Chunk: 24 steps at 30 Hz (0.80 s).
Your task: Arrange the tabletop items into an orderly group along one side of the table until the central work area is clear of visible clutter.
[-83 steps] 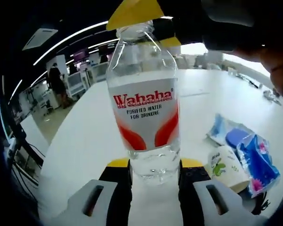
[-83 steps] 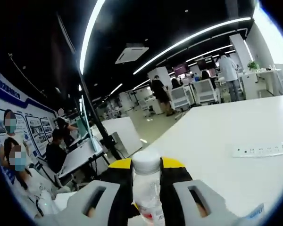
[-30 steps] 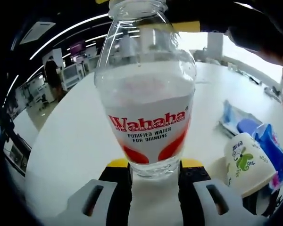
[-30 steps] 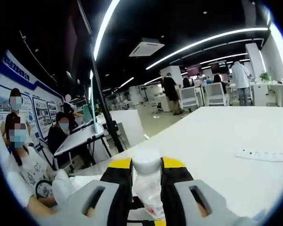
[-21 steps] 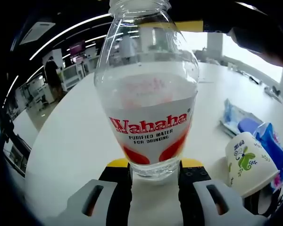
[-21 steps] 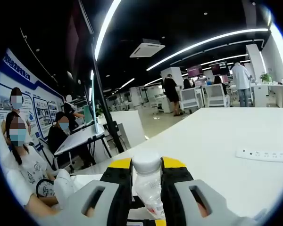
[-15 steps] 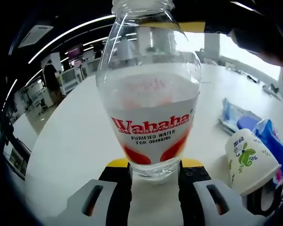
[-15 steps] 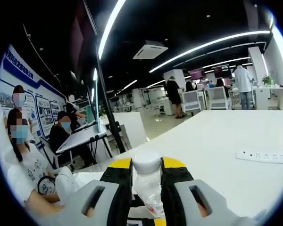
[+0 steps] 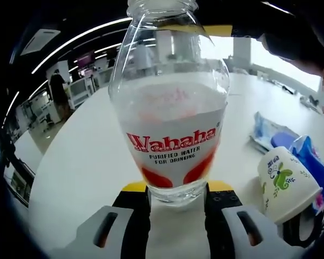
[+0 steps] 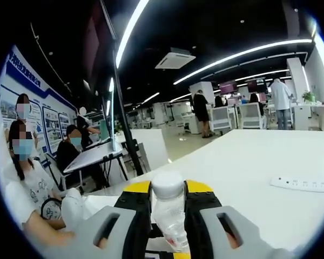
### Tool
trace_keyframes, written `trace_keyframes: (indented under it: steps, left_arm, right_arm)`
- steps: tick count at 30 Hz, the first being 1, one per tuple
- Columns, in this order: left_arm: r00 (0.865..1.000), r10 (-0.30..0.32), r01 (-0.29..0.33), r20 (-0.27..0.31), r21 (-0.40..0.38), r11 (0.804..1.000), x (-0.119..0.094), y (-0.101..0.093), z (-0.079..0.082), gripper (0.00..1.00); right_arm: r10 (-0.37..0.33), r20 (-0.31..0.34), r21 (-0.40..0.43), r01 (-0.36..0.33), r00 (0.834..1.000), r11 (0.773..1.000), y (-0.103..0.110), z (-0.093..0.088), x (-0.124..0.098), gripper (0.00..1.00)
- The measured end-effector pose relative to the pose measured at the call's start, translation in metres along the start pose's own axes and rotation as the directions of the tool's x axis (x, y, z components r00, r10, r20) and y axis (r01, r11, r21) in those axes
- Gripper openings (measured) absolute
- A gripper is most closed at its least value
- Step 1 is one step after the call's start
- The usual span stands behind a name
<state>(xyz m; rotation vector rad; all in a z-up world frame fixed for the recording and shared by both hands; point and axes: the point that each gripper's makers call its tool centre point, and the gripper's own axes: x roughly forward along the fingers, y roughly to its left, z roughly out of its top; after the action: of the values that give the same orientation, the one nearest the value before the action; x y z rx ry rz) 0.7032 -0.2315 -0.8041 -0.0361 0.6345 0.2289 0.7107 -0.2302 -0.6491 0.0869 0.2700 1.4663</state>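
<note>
Water bottle (image 9: 170,113) pinched low by left fingers (image 9: 174,200), cap end held between right fingers (image 10: 168,216); smooth, squashy plastic, likely heavy: grip firmly at base.

Left gripper view sits low and very close behind the water bottle (image 9: 170,116), looking along its jaws across the white table (image 9: 86,162), with the paper cup (image 9: 286,183) at 3 o'clock. Right gripper view looks level past the bottle's white cap (image 10: 168,185) toward the office floor at 12 o'clock. Both views share the bottle and the table.
</note>
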Motion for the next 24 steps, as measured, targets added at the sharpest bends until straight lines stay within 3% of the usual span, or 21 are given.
trace_keyframes:
  steps: [5,9,12,14,18,24]
  left_arm:
    - [0.999,-0.029,0.029,-0.028,-0.028,0.999,-0.006,-0.006,0.001,0.40]
    - [0.999,-0.041,0.040,-0.023,-0.023,0.999,-0.017,-0.011,0.005,0.55]
    - [0.999,-0.048,0.048,0.001,-0.034,0.998,-0.024,-0.012,0.012,0.72]
    - [0.998,-0.054,0.055,0.032,-0.033,0.998,-0.027,-0.011,0.021,0.79]
    - [0.995,-0.089,0.091,0.048,-0.046,0.995,-0.029,-0.013,0.031,0.83]
    - [0.994,-0.090,0.093,0.057,-0.042,0.995,-0.040,-0.010,0.044,0.84]
  right_arm:
    - [0.032,-0.012,-0.031,-0.032,0.999,0.999,0.001,-0.002,0.000,0.21]
    - [0.022,-0.029,-0.060,-0.024,0.999,0.998,0.003,0.001,0.000,0.48]
    - [0.021,-0.009,-0.041,-0.022,1.000,0.999,0.004,0.010,-0.004,0.56]
    - [0.015,-0.011,-0.052,-0.016,1.000,0.999,0.004,0.013,-0.007,0.56]
    - [-0.001,0.015,-0.011,0.001,1.000,1.000,0.000,0.022,-0.015,0.56]
    - [-0.027,0.030,0.001,0.027,0.999,1.000,-0.003,0.036,-0.028,0.55]
